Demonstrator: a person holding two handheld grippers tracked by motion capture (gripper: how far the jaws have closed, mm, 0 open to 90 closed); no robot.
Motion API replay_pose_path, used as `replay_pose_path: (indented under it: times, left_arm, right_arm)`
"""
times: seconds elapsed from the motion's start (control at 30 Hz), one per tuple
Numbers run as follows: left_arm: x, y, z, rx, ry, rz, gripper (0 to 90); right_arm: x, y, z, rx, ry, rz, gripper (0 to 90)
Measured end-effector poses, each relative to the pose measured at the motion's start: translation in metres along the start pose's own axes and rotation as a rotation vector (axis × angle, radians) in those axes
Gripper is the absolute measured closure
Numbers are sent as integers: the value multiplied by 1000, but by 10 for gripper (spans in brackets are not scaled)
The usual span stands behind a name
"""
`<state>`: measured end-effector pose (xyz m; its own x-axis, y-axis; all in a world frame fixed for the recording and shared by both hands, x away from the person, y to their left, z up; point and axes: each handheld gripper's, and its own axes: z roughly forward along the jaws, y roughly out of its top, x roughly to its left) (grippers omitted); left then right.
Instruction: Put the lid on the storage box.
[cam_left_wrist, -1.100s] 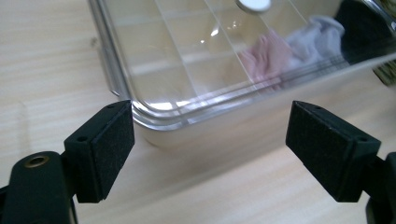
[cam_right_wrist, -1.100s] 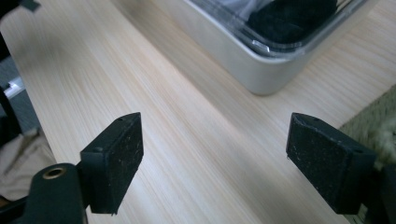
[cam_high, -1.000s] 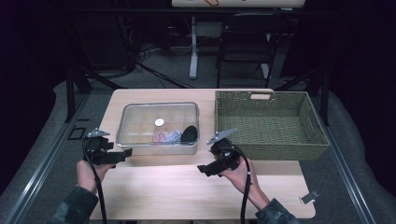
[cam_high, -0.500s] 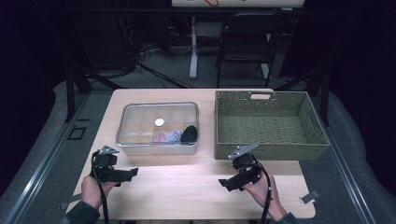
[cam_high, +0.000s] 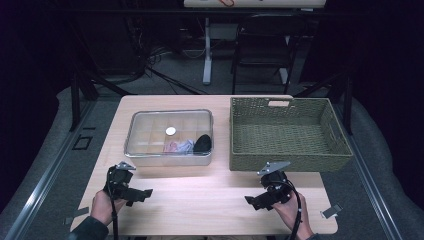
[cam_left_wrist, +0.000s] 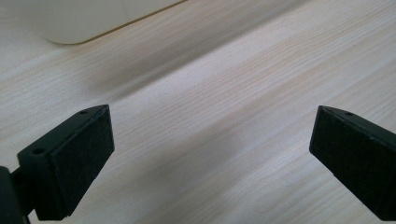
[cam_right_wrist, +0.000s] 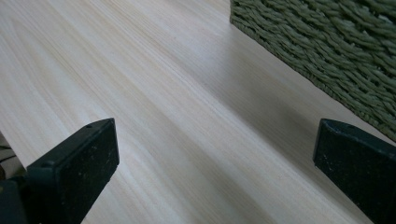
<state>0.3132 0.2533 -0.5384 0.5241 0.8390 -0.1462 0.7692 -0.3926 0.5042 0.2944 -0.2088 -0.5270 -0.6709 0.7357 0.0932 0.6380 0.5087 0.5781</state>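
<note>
Near the table's (cam_high: 210, 200) front edge we hold the left gripper (cam_high: 142, 192) and right gripper (cam_high: 251, 202) — jaws of both just opened wide, nothing between them. Clear lidded box (cam_high: 150, 150) lies just beyond the left; woven basket (cam_high: 290, 162) near the right.
</note>
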Motion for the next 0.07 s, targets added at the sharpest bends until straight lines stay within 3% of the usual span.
replay_pose_path:
  times: [0.07]
  left_arm:
    - [1,1,2,3,0,14,0]
  right_arm:
    - [-2,-1,1,9,-1,5,0]
